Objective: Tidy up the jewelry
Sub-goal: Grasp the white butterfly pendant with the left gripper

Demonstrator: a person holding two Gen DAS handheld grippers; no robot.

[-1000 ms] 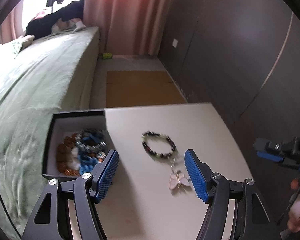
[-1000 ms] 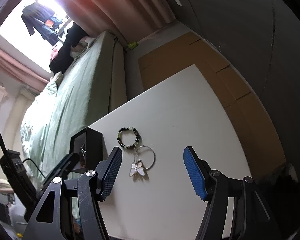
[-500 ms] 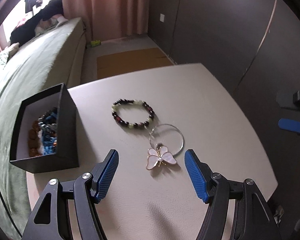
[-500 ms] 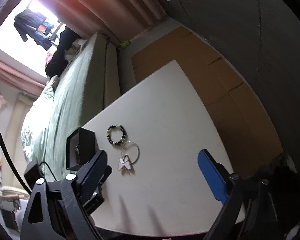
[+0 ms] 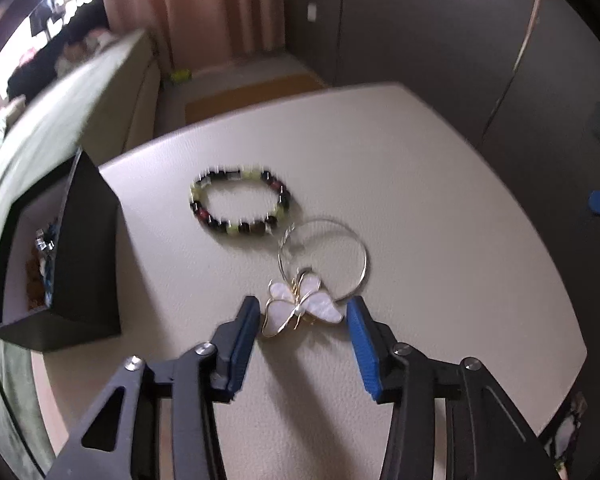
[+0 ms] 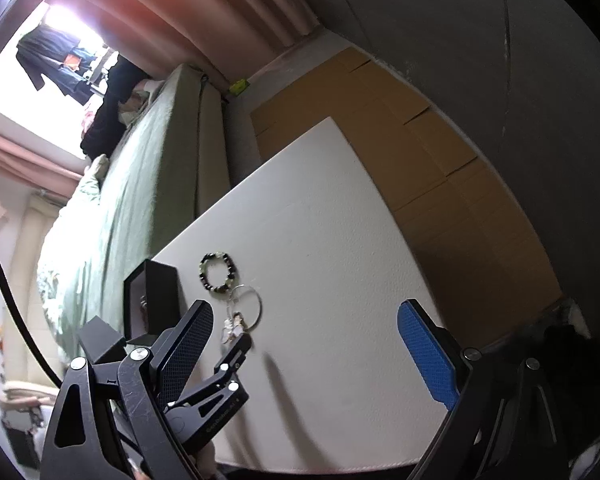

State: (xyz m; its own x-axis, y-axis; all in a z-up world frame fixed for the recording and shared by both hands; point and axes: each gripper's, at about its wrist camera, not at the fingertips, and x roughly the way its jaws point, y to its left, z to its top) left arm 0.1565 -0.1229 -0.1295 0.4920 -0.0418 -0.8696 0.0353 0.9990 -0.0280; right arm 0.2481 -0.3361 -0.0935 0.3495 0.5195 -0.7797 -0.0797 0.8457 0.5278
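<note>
The left gripper [image 5: 302, 320] sits low over the white table [image 5: 440, 200] with the butterfly pendant [image 5: 300, 308] directly between its blue fingers [image 5: 362, 340]. Its fingers have just been closing and now stand partly open, one on each side of the pendant's wings, close to the edges but not visibly pressing on them, so nothing is gripped yet. The pendant's wingspan runs across the gap from finger to finger, which suits a squeeze on the wing tips. Taking the pendant as the landmark, its thin wire hoop [image 5: 356, 248] lies just beyond it, the beaded bracelet [image 5: 240, 204] lies farther beyond and touches or nearly touches the hoop, and the open black jewelry box [image 5: 84, 260] stands well off to the left with beads inside. The pendant looks pale, pearly and flat, edged in gold wire. The right gripper [image 6: 304, 340] hangs well apart with its fingers spread wide and empty, so the left hand is clearly the nearer one.
</note>
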